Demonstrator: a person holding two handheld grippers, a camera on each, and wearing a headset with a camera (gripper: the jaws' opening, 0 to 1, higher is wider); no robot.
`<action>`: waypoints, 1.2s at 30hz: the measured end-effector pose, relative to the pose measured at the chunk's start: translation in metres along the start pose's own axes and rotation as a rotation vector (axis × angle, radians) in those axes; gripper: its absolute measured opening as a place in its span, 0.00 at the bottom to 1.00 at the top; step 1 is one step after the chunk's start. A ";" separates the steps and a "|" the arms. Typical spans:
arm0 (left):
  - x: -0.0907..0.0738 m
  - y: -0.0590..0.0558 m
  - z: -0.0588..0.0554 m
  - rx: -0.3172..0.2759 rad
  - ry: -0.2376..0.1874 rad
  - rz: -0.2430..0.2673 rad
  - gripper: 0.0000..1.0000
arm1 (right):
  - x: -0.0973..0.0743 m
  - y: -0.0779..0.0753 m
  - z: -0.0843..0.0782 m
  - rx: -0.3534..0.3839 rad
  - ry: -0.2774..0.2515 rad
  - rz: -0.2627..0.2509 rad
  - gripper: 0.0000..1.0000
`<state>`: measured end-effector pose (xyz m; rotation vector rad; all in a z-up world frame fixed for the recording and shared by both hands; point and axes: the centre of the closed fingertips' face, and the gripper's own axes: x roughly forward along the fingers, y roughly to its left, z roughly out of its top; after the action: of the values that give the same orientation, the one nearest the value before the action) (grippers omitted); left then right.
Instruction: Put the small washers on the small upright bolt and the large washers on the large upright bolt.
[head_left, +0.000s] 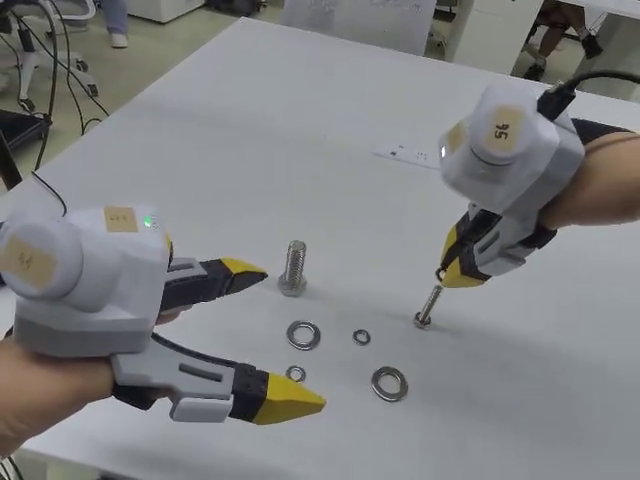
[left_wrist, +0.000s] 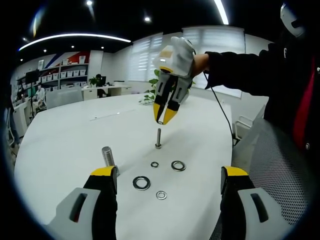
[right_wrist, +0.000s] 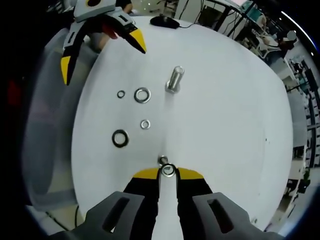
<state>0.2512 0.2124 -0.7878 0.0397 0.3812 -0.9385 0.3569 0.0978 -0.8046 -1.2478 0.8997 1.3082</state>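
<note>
Right now the small bolt (head_left: 428, 307) stands upright on the table (head_left: 250, 130), w/ the R gripper (head_left: 452, 274) directly over its top. R jaws are together, clamped on a small washer. This held washer (right_wrist: 168, 171) is pinched at the yellow tips. In the right gripper view it sits just beside the bolt's top end; can't tell if they touch.

The big bolt (head_left: 293, 268) is upright too, well apart from the small bolt, to its left in the head view. Four washers lie flat on the table, btw & in front of the bolts:
- left big washer (head_left: 303, 334), just in front of the big bolt
- mid small washer (head_left: 361, 337), btw that one & the small bolt
- front small washer (head_left: 296, 374), nearer the person
- right big washer (head_left: 389, 383), in front of the small bolt

None of the four touch each other.

The L gripper (head_left: 272, 336) sits low at the near left, jaws wide apart. One tip is near the big bolt, the other just beside the front small washer.

Past the table's left edge, cables (head_left: 45, 90) trail over the floor (head_left: 150, 60).
</note>
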 end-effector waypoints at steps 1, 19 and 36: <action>0.000 0.000 0.000 0.000 0.000 0.000 0.85 | 0.001 0.000 0.000 -0.001 0.002 0.000 0.13; -0.003 -0.002 -0.004 -0.004 0.004 0.004 0.85 | 0.014 0.004 -0.004 0.012 0.005 0.020 0.13; -0.006 -0.003 -0.007 -0.008 0.006 0.005 0.85 | 0.027 0.010 -0.002 0.022 0.001 0.035 0.13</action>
<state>0.2430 0.2168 -0.7920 0.0361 0.3907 -0.9322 0.3508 0.0997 -0.8329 -1.2208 0.9378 1.3220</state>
